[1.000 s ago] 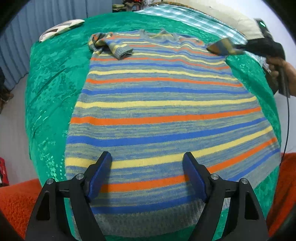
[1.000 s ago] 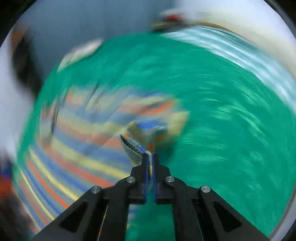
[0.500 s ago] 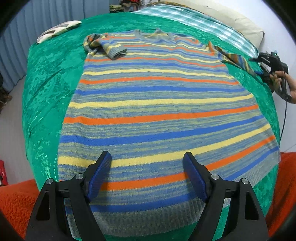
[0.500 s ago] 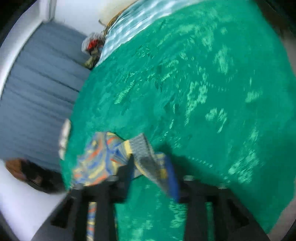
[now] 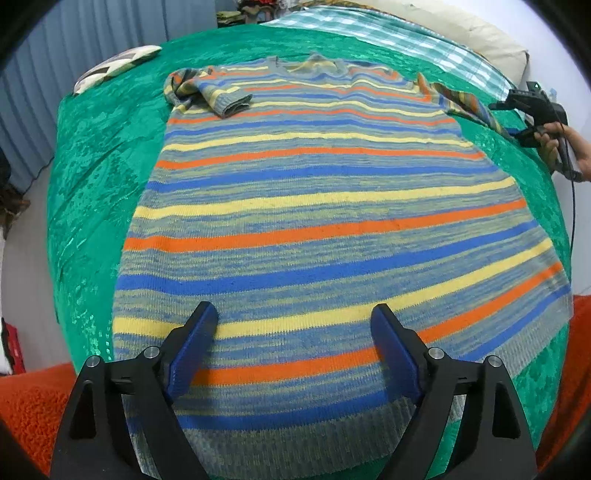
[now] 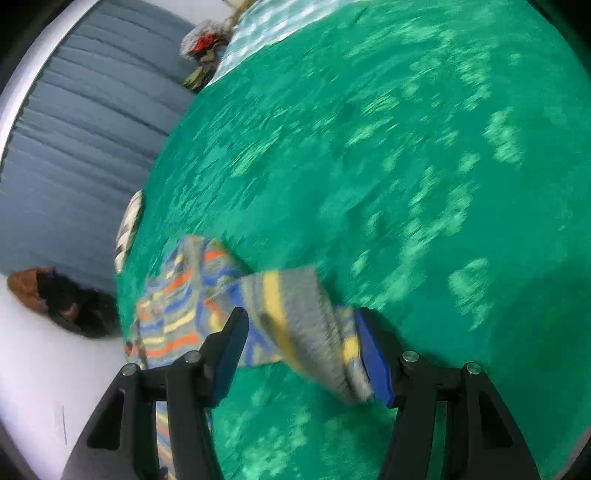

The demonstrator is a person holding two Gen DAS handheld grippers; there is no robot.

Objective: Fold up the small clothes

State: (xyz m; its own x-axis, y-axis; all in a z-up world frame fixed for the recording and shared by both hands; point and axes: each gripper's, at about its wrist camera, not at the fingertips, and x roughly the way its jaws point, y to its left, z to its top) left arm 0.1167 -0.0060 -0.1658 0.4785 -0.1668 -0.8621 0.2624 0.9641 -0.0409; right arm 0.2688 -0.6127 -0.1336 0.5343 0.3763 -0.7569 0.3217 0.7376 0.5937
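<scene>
A striped knit sweater (image 5: 325, 206) in blue, yellow, orange and grey lies flat on a green bedspread (image 5: 96, 162). Its left sleeve (image 5: 218, 98) is folded over the chest. Its right sleeve (image 5: 469, 107) is stretched out to the right. My left gripper (image 5: 293, 325) is open and empty above the sweater's hem. My right gripper (image 6: 301, 332) is open, with the right sleeve's cuff (image 6: 295, 317) lying loose between its fingers. It also shows at the bed's right side in the left wrist view (image 5: 517, 118).
A patterned pillow (image 5: 114, 68) lies at the bed's far left corner. A checked blanket (image 5: 388, 33) and a cream pillow (image 5: 472, 33) lie at the head. Orange carpet (image 5: 29, 402) lies below the bed's near edge. Blue curtains (image 6: 81, 140) hang behind.
My right gripper has carried the right sleeve outward to the right, laid it out and opened, letting the cuff go. The left gripper has stayed open over the hem.
</scene>
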